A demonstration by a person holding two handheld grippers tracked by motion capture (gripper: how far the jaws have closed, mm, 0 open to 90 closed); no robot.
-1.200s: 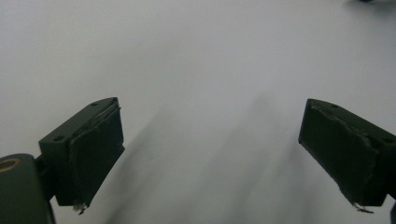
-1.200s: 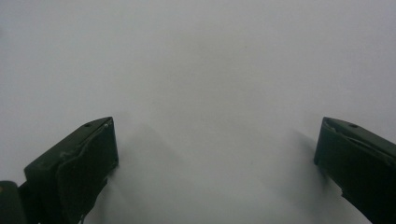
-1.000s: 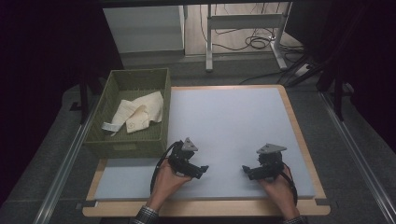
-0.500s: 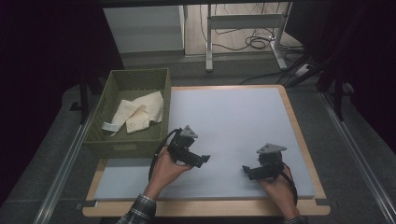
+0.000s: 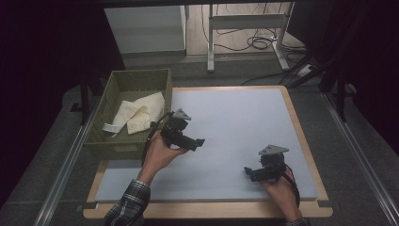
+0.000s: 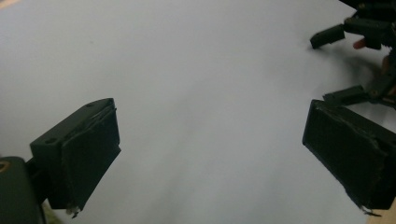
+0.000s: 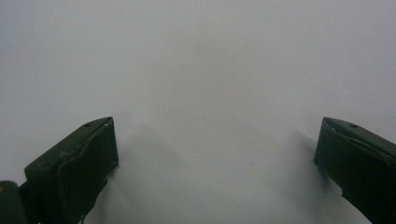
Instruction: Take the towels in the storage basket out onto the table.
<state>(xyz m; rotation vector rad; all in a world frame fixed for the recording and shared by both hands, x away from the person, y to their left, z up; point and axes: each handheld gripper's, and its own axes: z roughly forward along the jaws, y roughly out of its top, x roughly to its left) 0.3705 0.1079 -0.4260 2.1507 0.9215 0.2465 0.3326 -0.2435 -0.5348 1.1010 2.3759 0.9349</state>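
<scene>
My left gripper [image 5: 197,142] hangs over the left part of the pale blue mat [image 5: 235,108], just right of the green basket [image 5: 117,147]. Its jaws point right, and the left gripper view has them [image 6: 210,140] wide open over bare mat with nothing between. My right gripper [image 5: 248,172] rests low near the mat's front right with its jaws pointing left. Its own view shows it [image 7: 215,144] open and empty close above the mat. In the left gripper view the right gripper [image 6: 345,32] sits at the top right.
A cream cloth [image 5: 139,114] lies crumpled in the basket, which stands off the table's left edge. The mat lies on a wooden table [image 5: 202,210]. Beyond the far edge are a white cabinet [image 5: 143,28], desk legs [image 5: 210,42] and floor cables [image 5: 259,42].
My left gripper has risen and moved away from the front edge, toward the basket's near right corner. The right gripper has stayed put.
</scene>
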